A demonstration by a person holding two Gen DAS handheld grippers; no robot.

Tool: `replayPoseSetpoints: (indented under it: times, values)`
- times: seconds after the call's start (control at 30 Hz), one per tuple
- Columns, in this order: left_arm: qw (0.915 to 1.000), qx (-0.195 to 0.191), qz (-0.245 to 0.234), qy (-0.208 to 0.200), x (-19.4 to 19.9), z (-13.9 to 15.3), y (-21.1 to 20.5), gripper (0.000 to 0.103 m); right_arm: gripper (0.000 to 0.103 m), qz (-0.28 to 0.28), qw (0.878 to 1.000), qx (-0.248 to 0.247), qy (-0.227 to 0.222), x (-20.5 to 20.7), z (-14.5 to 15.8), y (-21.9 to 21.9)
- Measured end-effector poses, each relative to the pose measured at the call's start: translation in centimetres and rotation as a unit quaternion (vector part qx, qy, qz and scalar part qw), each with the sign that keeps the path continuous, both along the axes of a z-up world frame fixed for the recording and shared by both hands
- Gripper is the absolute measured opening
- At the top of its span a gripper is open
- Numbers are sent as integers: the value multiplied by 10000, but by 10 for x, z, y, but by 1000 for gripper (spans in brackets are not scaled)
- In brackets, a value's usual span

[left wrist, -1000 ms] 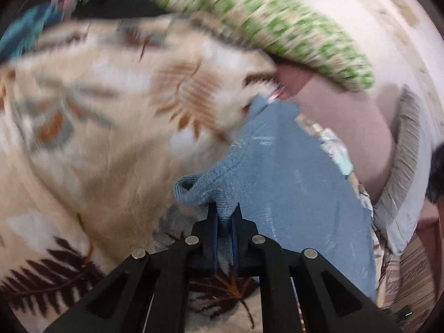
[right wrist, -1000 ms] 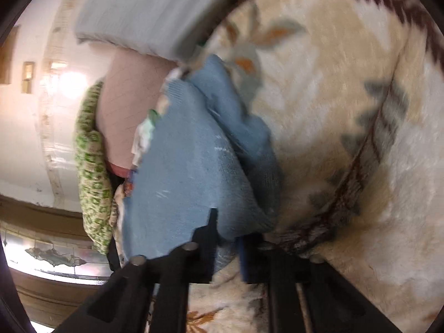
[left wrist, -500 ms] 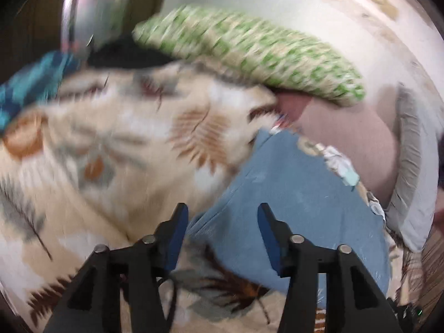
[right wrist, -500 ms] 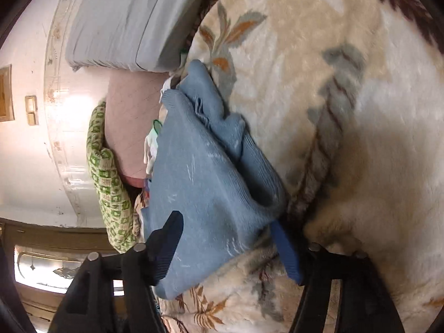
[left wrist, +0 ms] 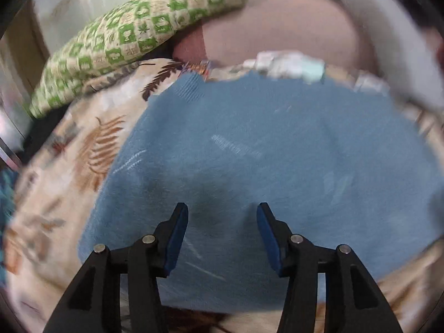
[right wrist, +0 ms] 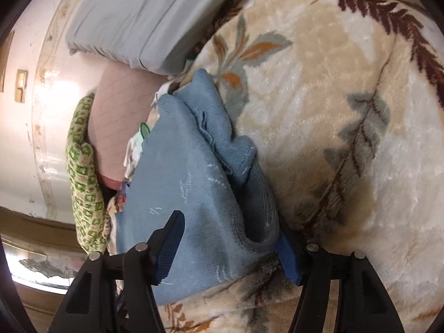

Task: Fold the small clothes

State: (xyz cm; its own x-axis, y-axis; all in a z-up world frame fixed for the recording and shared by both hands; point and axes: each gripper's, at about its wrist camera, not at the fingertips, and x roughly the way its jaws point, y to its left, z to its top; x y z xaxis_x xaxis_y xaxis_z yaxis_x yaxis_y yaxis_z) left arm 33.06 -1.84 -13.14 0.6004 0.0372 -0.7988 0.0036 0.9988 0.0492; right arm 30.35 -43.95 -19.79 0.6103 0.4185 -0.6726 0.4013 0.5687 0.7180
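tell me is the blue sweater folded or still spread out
Folded, at least once: in the right wrist view the blue sweater shows stacked layers and a doubled edge on the leaf-print blanket.

Blue garment [right wrist: 191, 194] is soft matt knit, ribbed at its edges; the blanket [right wrist: 347, 116] plush, faintly shiny; tongs [left wrist: 222, 222] matt black plastic.

Cream leaf-print blanket [right wrist: 319, 88] fills the frame's right; at upper left a pale wall [right wrist: 25, 144] glares with light, grey bedding [right wrist: 133, 19] folded at top.
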Motion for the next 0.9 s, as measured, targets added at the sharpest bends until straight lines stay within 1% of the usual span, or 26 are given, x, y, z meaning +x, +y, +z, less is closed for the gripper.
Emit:
replayPoseSetpoints:
  times: [0.03, 0.07, 0.1, 0.13, 0.17, 0.2, 0.23, 0.27, 0.3, 0.33, 0.37, 0.4, 0.43, 0.47, 0.53, 0.57, 0.63, 0.7, 0.73, 0.77, 0.8, 0.83, 0.87, 0.9]
  values:
    - [9994, -270, -14, -194, -4, 9, 4, 53, 67, 57, 9999, -83, 40, 3, -3, 1]
    - [9987, -402, -31, -301, -4, 12, 6, 53, 67, 73, 9999, -90, 54, 5, -6, 1]
    - [9985, -469, -60, -281, -2, 10, 5, 53, 66, 69, 9999, -123, 39, 7, -7, 1]
    - [9990, -386, -214, 57, 6, -7, -1, 54, 58, 106, 9997, -229, 20, 9, -4, 3]
    - [9985, -133, -267, 458, 15, -29, -7, 57, 46, 161, 9992, -368, 32, 12, -1, 6]
    - [9992, 29, -346, 201, 14, -30, -13, 58, 18, 222, 9988, -436, 62, 15, 2, 10]
    - [9987, 260, -448, 26, 12, -28, -19, 58, 16, 198, 9987, -456, 74, 16, 6, 14]
    - [9983, 313, -483, 105, 14, -28, -21, 57, 15, 207, 9981, -583, 13, 17, 15, 18]
    - [9988, 98, -449, 182, 17, -26, -16, 57, 14, 289, 9964, -797, -92, 20, 28, 26]
    - [9985, -234, -406, 275, 20, -22, -8, 56, 14, 424, 9937, -1011, -220, 24, 45, 37]
    - [9962, -735, -329, 326, 21, -15, 7, 51, 14, 513, 9912, -1173, -328, 27, 59, 48]
    - [9933, -1095, -220, 298, 16, -5, 20, 50, 14, 660, 9874, -1349, -496, 32, 80, 66]
    - [9902, -1383, -55, 178, 13, 5, 40, 50, 14, 784, 9839, -1482, -619, 36, 93, 80]
    - [9887, -1494, 63, 52, 6, 14, 52, 50, 14, 933, 9788, -1655, -760, 40, 108, 98]
    - [9830, -1752, 445, -334, -15, 39, 96, 50, 14, 1266, 9694, -1815, -1062, 51, 136, 142]
    - [9805, -1825, 577, -449, -26, 47, 111, 50, 14, 1425, 9647, -1870, -1188, 55, 146, 165]
    - [9739, -1980, 918, -625, -49, 60, 154, 50, 14, 1864, 9507, -2003, -1461, 60, 161, 227]
    - [9645, -2166, 1329, -717, -68, 62, 192, 50, 14, 2206, 9413, -2006, -1581, 64, 162, 275]
    - [9587, -2265, 1545, -759, -79, 61, 208, 50, 14, 2411, 9342, -2053, -1643, 63, 159, 304]
    - [9517, -2356, 1807, -785, -87, 56, 225, 50, 14, 2639, 9265, -2104, -1665, 62, 152, 336]
    - [9457, -2437, 2011, -768, -95, 50, 236, 50, 14, 2824, 9210, -2131, -1633, 61, 144, 358]
    - [9420, -2507, 2110, -729, -97, 44, 245, 50, 15, 3123, 9135, -2161, -1459, 62, 127, 386]
    - [9399, -2548, 2169, -682, -99, 39, 251, 50, 18, 3440, 9063, -2175, -1143, 66, 102, 412]
    - [9387, -2576, 2198, -644, -99, 34, 254, 50, 22, 3613, 9025, -2182, -850, 69, 79, 428]
